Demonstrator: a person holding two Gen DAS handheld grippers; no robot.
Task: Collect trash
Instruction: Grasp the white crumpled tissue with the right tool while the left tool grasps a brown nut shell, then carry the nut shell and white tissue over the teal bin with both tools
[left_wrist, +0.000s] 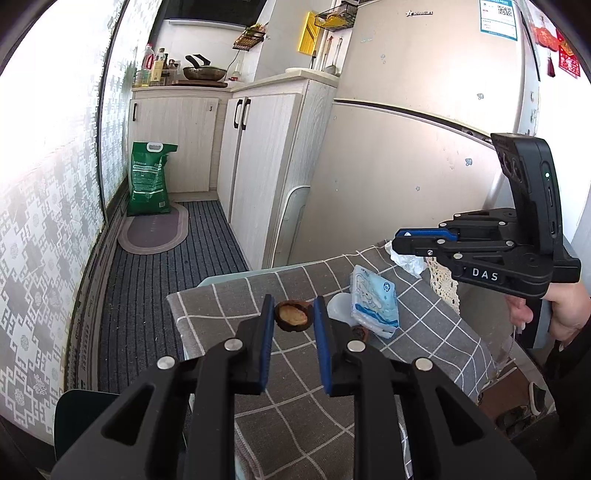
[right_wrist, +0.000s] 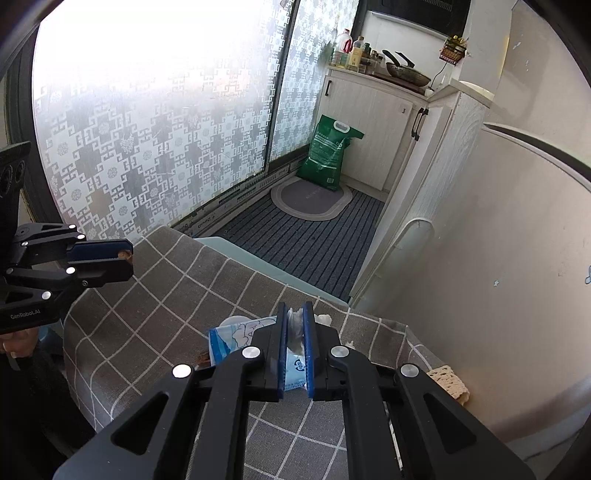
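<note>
My left gripper (left_wrist: 293, 312) is shut on a brown nut shell (left_wrist: 292, 315) and holds it above the grey checked tablecloth (left_wrist: 229, 299). In the right wrist view the left gripper (right_wrist: 125, 258) shows at the left with the shell's edge at its tips. My right gripper (right_wrist: 295, 317) is shut on a crumpled white tissue (right_wrist: 295, 332) above a blue and white tissue pack (right_wrist: 229, 339). In the left wrist view the right gripper (left_wrist: 397, 240) hangs at the right with the white tissue (left_wrist: 408, 260) under it, beyond the tissue pack (left_wrist: 373, 301).
A white lid (left_wrist: 338, 306) lies by the pack, with a brown scrap (left_wrist: 360, 334) near it. A yellow sponge (right_wrist: 448, 380) lies at the table's right edge. A fridge (left_wrist: 406, 147), cabinets (left_wrist: 255, 166), a green sack (left_wrist: 149, 181) and an oval mat (left_wrist: 153, 230) stand beyond.
</note>
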